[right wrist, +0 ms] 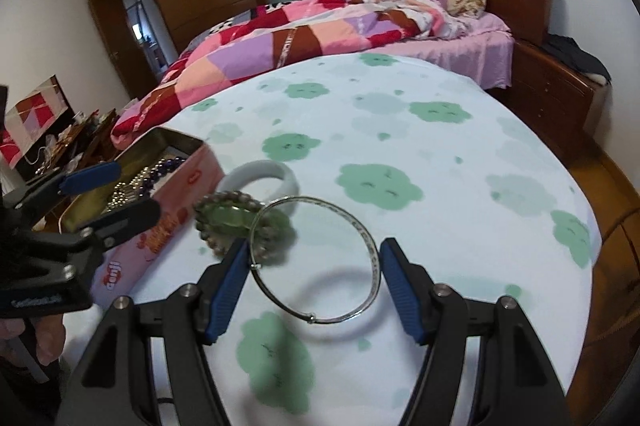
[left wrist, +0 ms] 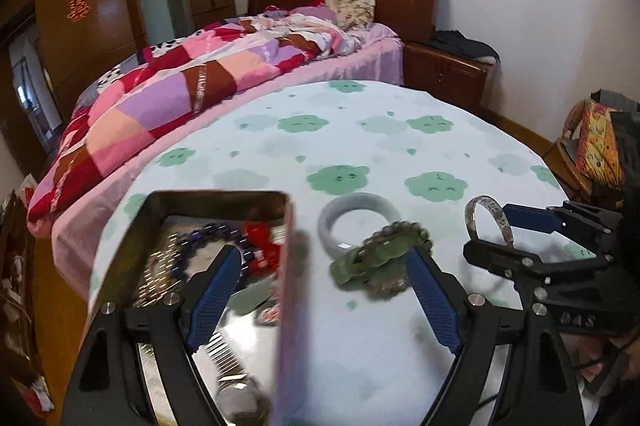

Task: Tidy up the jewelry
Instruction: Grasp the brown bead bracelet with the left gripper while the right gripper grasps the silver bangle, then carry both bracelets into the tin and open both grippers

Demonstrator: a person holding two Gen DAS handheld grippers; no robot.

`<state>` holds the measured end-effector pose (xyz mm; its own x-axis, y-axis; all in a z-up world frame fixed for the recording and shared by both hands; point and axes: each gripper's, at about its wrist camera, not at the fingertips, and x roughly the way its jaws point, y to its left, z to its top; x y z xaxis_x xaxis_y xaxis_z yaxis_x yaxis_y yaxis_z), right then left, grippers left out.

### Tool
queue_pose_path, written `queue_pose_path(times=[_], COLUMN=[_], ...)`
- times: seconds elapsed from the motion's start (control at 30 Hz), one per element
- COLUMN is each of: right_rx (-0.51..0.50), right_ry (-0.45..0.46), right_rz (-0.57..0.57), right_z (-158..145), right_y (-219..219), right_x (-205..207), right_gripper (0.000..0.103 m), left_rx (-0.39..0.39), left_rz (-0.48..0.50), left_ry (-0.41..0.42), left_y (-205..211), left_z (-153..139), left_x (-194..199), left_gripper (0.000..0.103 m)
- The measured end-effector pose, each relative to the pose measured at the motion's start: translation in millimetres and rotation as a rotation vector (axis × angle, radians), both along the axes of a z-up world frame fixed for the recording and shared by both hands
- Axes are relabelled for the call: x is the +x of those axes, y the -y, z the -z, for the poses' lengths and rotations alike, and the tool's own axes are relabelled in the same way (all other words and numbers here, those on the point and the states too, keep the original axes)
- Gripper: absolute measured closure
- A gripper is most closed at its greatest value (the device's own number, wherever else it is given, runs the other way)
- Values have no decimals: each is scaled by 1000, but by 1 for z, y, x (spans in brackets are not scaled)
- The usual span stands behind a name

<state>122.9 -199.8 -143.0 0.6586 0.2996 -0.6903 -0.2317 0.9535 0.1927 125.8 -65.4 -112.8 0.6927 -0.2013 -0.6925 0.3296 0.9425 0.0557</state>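
The right claw [right wrist: 312,274] grips a thin silver bangle [right wrist: 316,260], lifted right of the pink rectangular tin [right wrist: 160,226]. The left claw [left wrist: 320,290] hangs wide. Next, likely: carry the bangle into the tin.

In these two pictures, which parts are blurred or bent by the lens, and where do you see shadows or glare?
Left wrist view: the tin box wall is smeared by blur, the green beaded bracelet is soft, and the wardrobe bows and carries glare. Right wrist view: the silver bangle is fairly sharp and casts a ring shadow on the tablecloth; the table edge curves.
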Motion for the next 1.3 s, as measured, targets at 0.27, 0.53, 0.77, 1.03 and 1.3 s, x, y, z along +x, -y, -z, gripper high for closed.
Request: queue_pose_path(times=[0.27, 0.53, 0.77, 1.03, 1.3], right_rx=[12, 12, 15, 19, 19], right_ry=[13, 24, 40, 61, 84], right_rz=[5, 1, 4, 6, -7], right_z=[1, 2, -2, -11, -22], right_y=[6, 6, 3, 1, -5], right_x=[-4, -8, -13, -20, -25], right_gripper=[34, 34, 34, 34, 34], left_rx=[25, 2, -23, -91, -126], left_rz=[41, 50, 78, 110, 28], left_ry=[-69, -109, -35, 35, 70], left_y=[23, 23, 21, 10, -25], left_z=[17, 29, 5, -32, -54], left_x=[18, 22, 0, -27, -36], left_gripper=[54, 95, 96, 96, 96])
